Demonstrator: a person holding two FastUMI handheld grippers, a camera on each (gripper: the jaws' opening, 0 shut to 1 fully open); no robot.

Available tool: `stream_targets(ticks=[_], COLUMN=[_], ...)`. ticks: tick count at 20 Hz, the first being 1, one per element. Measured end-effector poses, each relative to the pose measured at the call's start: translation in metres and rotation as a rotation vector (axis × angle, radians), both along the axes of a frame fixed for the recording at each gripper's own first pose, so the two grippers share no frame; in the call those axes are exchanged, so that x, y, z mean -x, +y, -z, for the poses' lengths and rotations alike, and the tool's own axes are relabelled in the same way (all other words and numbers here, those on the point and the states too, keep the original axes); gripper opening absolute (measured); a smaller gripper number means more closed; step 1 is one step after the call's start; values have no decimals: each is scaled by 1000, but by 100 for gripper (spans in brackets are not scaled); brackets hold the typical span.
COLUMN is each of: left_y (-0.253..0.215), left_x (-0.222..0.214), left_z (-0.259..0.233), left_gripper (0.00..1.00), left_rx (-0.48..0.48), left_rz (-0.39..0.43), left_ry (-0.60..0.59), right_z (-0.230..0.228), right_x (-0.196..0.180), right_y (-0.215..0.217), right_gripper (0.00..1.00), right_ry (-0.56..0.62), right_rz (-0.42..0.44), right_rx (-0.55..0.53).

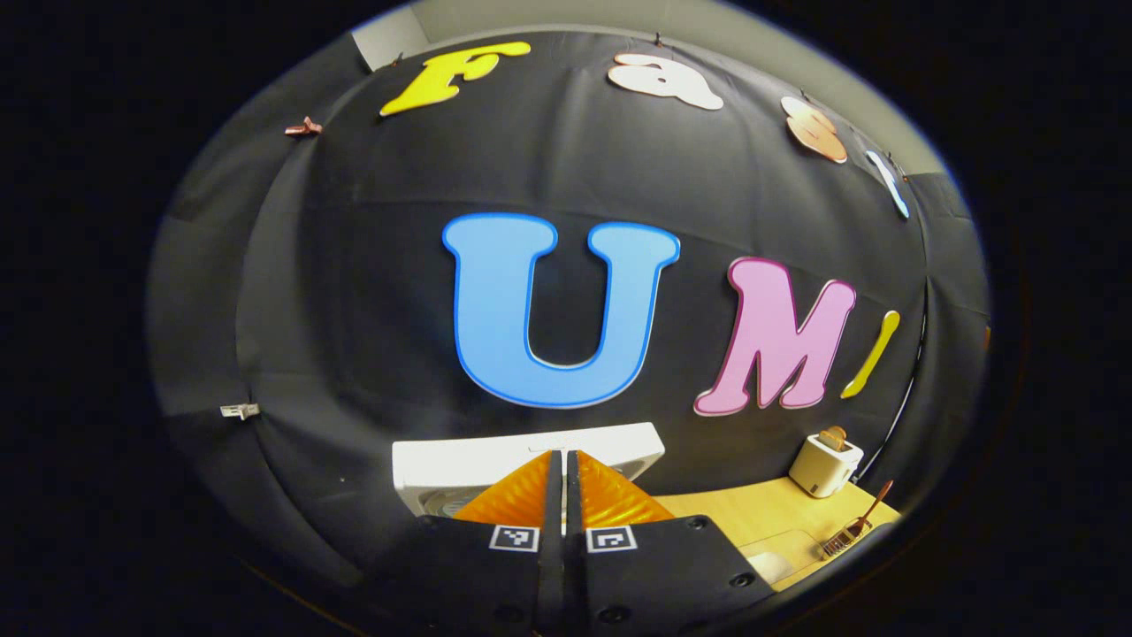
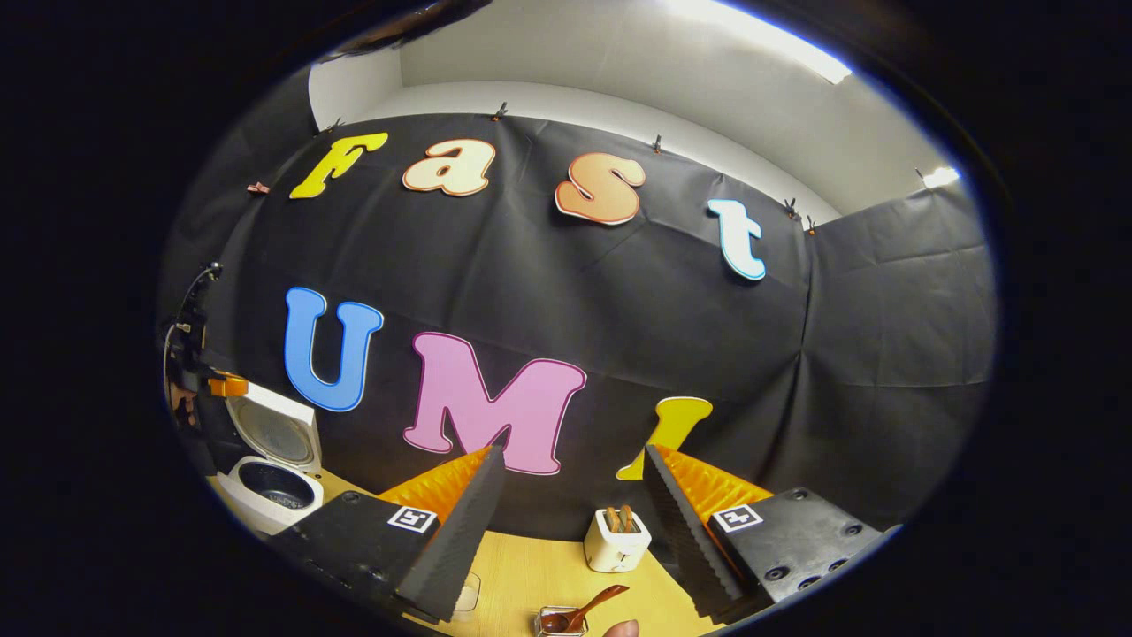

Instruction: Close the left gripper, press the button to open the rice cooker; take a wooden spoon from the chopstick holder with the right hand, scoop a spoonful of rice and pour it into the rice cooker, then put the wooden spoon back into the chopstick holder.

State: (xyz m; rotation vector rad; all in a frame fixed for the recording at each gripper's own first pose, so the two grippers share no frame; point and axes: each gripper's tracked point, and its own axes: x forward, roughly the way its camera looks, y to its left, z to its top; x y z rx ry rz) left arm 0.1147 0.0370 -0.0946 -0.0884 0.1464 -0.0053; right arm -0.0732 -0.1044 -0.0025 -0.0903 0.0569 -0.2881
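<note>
The white rice cooker (image 2: 265, 495) stands open at the table's left end, its lid (image 2: 276, 431) upright and the dark inner pot showing. My left gripper (image 1: 563, 455) is shut on nothing, with the raised lid (image 1: 460, 462) right behind its tips; it also shows as the left gripper (image 2: 202, 379), held in a hand above the cooker. The wooden spoon (image 2: 591, 609) leans in the chopstick holder (image 2: 557, 621) near the table's front. My right gripper (image 2: 573, 453) hangs open and empty above it. The spoon (image 1: 871, 511) and holder (image 1: 838, 541) sit far right in the left gripper view.
A white toaster (image 2: 616, 540) with bread stands at the back of the wooden table (image 2: 531, 575), in front of the black cloth wall. A clear container (image 2: 469, 594) shows beside my right gripper's left finger. A fingertip (image 2: 622, 629) pokes in at the bottom edge.
</note>
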Motion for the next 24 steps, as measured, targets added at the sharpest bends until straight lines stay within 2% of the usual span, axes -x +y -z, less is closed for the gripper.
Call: stream_targets(ticks=[3,6,8,10,14,18,21,24], left_y=[2,-3,-10,-16,-38,-62,-81,-95], left_x=[9,19,27,34,49,61,68,73], left_z=[-20,-33,-37,-38,-41,-39,-33,-30], left_gripper=[8,60,90,94,95,94,94,95], left_rx=[1,0,-18,-37,-31,-46,-61,-81], left_rz=[-27,-32,-24,-19,-16,-36,-51,-75], left_ry=[-70,-106,-118,-114,-106,-89,-53,-28], right_z=[17,45,74,105,168,243,306,355], right_x=[1,4,7,10,12,13,18,19], right_y=[-13,-27,-35,-40,-51,-68,-71,-71], right_gripper=[97,96,97,96,96,96,95,93], right_ry=[22,56,91,132,191,259,351,423], right_rz=[7,-2,-10,-28,-73,-65,-81,-112], right_rx=[-34,-94,-123,-149,-229,-367,-377,-433])
